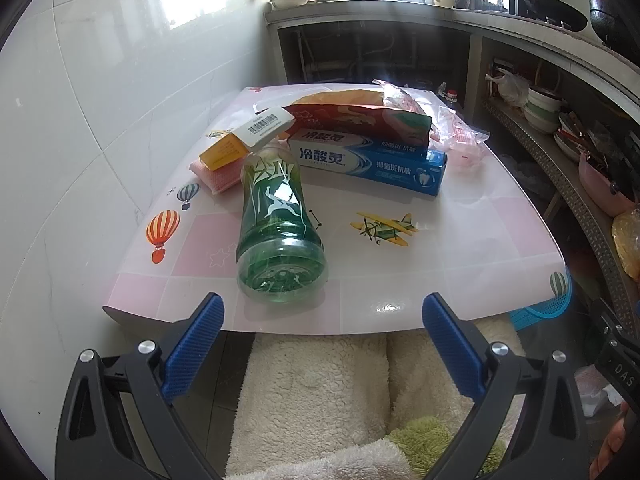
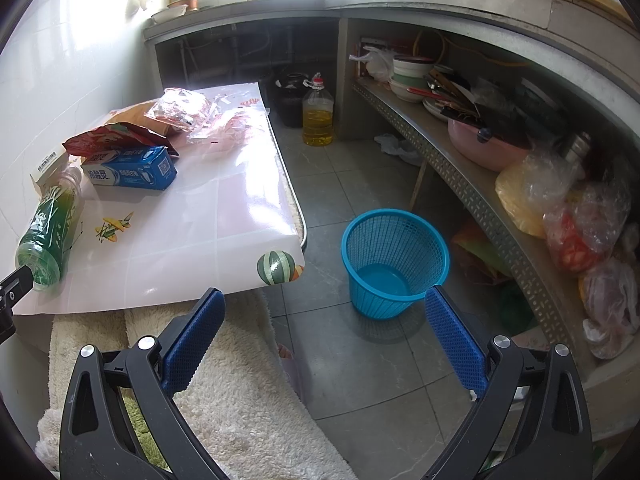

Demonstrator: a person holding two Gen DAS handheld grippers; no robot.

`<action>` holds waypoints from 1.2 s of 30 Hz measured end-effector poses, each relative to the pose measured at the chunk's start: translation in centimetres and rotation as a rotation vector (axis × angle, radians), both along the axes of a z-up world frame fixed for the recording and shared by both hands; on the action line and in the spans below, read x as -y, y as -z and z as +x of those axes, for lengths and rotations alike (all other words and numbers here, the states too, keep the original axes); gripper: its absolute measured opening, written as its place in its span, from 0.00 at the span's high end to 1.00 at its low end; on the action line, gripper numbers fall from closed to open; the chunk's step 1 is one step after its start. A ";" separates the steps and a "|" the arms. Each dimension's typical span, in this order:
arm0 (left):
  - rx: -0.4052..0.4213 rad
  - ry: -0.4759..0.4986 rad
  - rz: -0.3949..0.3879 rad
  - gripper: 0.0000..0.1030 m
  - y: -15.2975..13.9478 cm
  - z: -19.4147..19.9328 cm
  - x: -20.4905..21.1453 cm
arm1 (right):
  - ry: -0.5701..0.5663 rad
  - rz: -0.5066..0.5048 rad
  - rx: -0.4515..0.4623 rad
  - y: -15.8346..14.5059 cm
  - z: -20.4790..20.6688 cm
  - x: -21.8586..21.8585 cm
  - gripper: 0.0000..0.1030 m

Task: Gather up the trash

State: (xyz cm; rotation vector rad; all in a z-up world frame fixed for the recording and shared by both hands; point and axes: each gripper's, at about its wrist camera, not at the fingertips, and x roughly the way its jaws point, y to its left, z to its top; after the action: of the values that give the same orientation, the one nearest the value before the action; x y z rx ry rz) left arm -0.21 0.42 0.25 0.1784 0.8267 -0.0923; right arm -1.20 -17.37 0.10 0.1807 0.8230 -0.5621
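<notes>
The bench (image 1: pixel 460 248), covered in a pink-and-white checked sheet printed with balloons and a plane, is loaded with a green plastic bottle (image 1: pixel 276 228) laid on its side, a blue toothpaste box (image 1: pixel 372 164), a red snack bag (image 1: pixel 360 120), small cartons and crinkly clear wrappers (image 2: pixel 188 110). A blue mesh plastic basket (image 2: pixel 394 260) is parked on the grey tiled floor (image 2: pixel 352 368) beside it.

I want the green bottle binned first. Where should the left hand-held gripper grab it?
Grip the green bottle across its labelled body, coming from the near table edge. It lies on its side, base toward the open left hand-held gripper.
</notes>
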 end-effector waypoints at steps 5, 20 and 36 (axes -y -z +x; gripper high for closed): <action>-0.002 0.000 -0.001 0.06 0.0 0.0 -0.1 | 0.002 0.001 0.000 0.1 0.0 0.1 0.07; -0.006 -0.006 -0.005 0.06 0.5 0.0 -1.1 | 0.002 0.001 -0.001 0.3 0.0 -0.1 0.07; 0.043 -0.092 -0.041 0.06 -1.7 2.9 -4.3 | -0.027 -0.026 0.007 -1.5 2.8 -1.2 0.07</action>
State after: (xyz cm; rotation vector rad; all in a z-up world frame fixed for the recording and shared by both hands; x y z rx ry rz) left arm 2.64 4.71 1.91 0.1028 0.7884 -0.0191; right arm 1.59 -16.14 1.59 0.1476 0.8105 -0.5462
